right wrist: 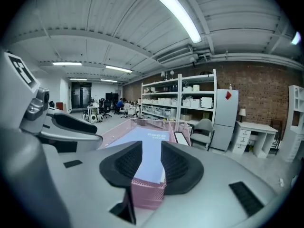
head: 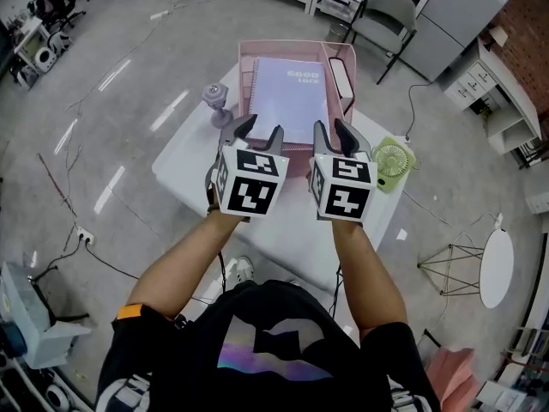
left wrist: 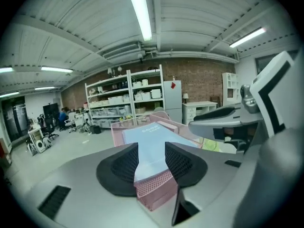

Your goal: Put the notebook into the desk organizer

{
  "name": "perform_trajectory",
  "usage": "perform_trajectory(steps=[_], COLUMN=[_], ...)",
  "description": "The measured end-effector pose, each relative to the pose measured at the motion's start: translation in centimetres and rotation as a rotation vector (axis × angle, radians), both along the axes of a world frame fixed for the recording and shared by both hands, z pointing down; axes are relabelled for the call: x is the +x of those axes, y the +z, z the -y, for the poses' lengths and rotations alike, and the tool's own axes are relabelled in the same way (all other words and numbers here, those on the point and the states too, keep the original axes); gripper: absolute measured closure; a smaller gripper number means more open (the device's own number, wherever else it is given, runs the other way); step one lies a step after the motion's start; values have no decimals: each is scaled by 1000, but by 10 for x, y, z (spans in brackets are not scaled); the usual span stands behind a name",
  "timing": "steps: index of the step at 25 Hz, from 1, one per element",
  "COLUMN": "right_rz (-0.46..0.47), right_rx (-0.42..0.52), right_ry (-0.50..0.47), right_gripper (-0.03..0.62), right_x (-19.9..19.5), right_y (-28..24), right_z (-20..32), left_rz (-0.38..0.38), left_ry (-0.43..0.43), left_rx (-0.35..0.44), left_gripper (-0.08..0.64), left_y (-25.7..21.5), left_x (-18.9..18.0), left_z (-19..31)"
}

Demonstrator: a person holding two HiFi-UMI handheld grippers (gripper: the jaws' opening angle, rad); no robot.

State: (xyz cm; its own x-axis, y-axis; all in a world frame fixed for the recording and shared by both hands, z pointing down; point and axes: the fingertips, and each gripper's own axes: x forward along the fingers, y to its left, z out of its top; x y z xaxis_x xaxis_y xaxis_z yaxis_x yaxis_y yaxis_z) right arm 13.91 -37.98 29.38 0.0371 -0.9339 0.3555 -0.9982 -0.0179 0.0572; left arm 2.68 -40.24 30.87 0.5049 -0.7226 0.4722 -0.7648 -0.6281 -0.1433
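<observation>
A pale lilac notebook (head: 288,98) lies flat inside the pink mesh desk organizer (head: 244,69) on the white table (head: 189,157). Both grippers hover side by side just in front of the organizer's near edge, raised a little above it. My left gripper (head: 259,132) is open, nothing between its jaws; the notebook (left wrist: 149,139) and the organizer's front wall (left wrist: 154,188) show through the gap. My right gripper (head: 335,134) is open too, and the notebook (right wrist: 151,153) and pink mesh wall (right wrist: 147,194) are seen beyond its jaws. Neither touches the notebook.
A grey dumbbell-like object (head: 216,101) stands left of the organizer. A small green fan (head: 393,161) sits at the table's right corner. A black-framed item (head: 341,79) leans in the organizer's right compartment. A chair (head: 386,17) stands beyond the table.
</observation>
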Motion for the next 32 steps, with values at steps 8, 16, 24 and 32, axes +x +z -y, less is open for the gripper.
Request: perform_trajectory(steps=[8,16,24,32], right_rz=[68,103,110,156], right_rx=[102,152,148,109], right_ry=[-82,-214,-296,-306], right_gripper=[569,575,575,575], right_x=[-3,-21,-20,-36], right_y=[-2,-9,10,33], right_z=[-66,-148,-229,-286], left_rz=[-151,-287,-277,-250], left_ry=[-33,-68,-133,-120], left_rx=[82,110,161,163], left_gripper=[551,552,552,552], left_y=[-17,-18,-13,9], left_x=[2,-5,-5,-22], left_z=[-63,-154,-246,-315])
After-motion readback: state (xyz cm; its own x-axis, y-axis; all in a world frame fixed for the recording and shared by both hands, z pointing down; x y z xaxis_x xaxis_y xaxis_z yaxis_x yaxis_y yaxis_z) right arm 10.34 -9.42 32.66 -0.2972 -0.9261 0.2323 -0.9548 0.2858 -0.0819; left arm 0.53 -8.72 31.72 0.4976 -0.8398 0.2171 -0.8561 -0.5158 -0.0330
